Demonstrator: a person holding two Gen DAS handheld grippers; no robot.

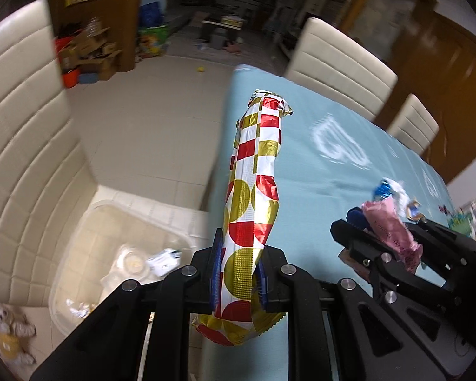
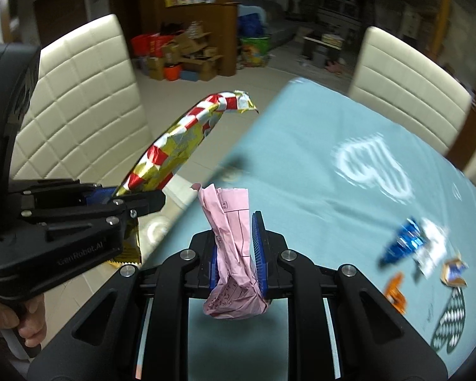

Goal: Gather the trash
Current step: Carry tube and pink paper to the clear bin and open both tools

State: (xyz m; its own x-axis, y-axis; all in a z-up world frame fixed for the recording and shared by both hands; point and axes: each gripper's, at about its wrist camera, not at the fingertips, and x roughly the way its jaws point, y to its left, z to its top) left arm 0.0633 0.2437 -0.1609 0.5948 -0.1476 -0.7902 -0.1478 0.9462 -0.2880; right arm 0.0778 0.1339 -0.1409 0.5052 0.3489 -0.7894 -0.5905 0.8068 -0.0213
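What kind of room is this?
Likely a home dining room: a table under a light-blue cloth, cream padded chairs around it, and cardboard boxes stacked by a wooden shelf.

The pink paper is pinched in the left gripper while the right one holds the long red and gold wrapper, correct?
Not quite: the sides are swapped. The right wrist view shows the pink paper pinched in the right gripper. The left wrist view shows the long red and gold wrapper clamped in the left gripper. Both are indeed held.
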